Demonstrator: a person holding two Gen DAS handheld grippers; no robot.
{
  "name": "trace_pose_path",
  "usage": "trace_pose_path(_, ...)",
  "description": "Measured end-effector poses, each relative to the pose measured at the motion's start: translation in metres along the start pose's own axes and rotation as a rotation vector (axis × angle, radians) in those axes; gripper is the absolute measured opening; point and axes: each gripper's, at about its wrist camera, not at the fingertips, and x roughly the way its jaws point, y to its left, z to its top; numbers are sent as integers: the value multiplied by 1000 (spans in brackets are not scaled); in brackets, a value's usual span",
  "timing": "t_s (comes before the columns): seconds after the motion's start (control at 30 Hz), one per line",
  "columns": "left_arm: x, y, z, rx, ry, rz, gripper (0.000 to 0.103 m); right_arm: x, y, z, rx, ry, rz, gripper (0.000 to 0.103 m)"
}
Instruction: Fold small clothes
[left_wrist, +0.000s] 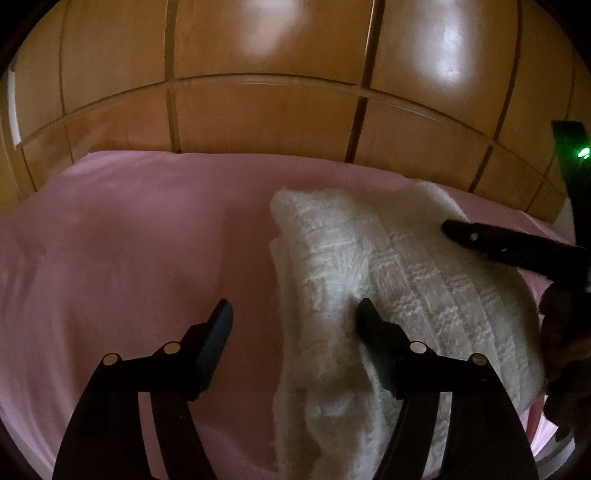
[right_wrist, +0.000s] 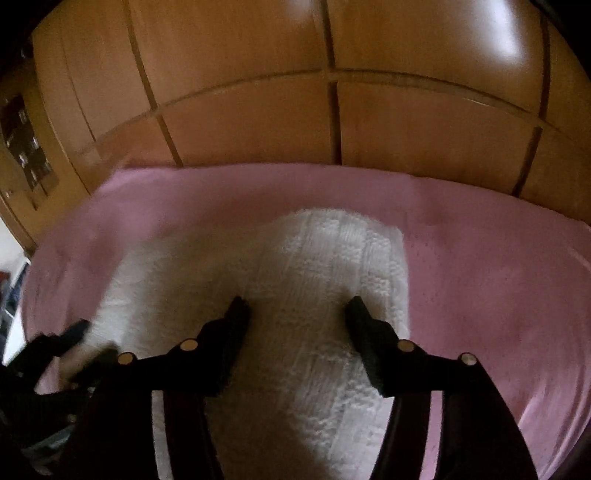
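Note:
A white knitted garment (left_wrist: 388, 280) lies folded in a thick bundle on the pink bed sheet (left_wrist: 129, 240). My left gripper (left_wrist: 293, 314) is open and empty, low over the garment's left edge, its right finger resting on the knit. My right gripper (right_wrist: 297, 312) is open and empty, its fingers straddling the top of the garment (right_wrist: 325, 266). The right gripper's finger (left_wrist: 498, 245) shows in the left wrist view over the garment's far right side. The left gripper (right_wrist: 74, 336) shows blurred at the lower left of the right wrist view.
Wooden wardrobe doors (left_wrist: 266, 110) stand close behind the bed. The pink sheet (right_wrist: 498, 288) spreads to the right of the garment. A shelf with small items (right_wrist: 22, 140) and a bright floor strip lie at the far left of the right wrist view.

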Motion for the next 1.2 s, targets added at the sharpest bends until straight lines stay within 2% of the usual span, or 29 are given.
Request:
trace_pose_path(0.07, 0, 0, -1, 2, -1, -2, 69, -11, -1, -7, 5, -25, 2, 82)
trace_pose_path(0.2, 1, 5, -3, -11, -9, -2, 73, -25, -21, -22, 63, -49, 40, 91)
trace_pose_path(0.3, -2, 5, -7, -23, -8, -8, 76, -23, -43, -37, 130, -17, 81, 95)
trace_pose_path(0.47, -1, 11, -12, -30, -9, -25, 84, -4, -68, -52, 263, 55, 276, 100)
trace_pose_path(0.57, 7, 25, -15, -90, 21, -107, 85, 14, -76, -57, 335, 113, 417, 100)
trace_pose_path(0.63, 15, 42, -19, -169, 47, -207, 85, 23, -71, -55, 331, 141, 481, 100)
trace_pose_path(0.7, 27, 58, -24, -252, 82, -320, 85, 32, -61, -51, 302, 160, 523, 96)
trace_pose_path(0.73, 32, 64, -26, -282, 88, -362, 85, 35, -57, -49, 294, 173, 536, 83)
trace_pose_path(0.8, 36, 72, -27, -301, 82, -419, 84, 33, -48, -45, 263, 164, 501, 75)
trace_pose_path(0.87, 37, 72, -28, -306, 83, -479, 75, 22, -44, -43, 244, 139, 476, 61)
trace_pose_path(0.93, 38, 68, -27, -332, 100, -587, 56, 9, -41, -43, 227, 110, 466, 55)
trace_pose_path(1.07, 32, 33, -15, -285, 101, -641, 56, -30, -45, -44, 184, 19, 440, 51)
trace_pose_path(1.17, 33, -3, 1, -249, 115, -696, 56, -59, -69, -45, 211, -51, 408, 50)
trace_pose_path(1.2, 34, -27, 12, -212, 118, -718, 56, -69, -80, -48, 223, -74, 394, 50)
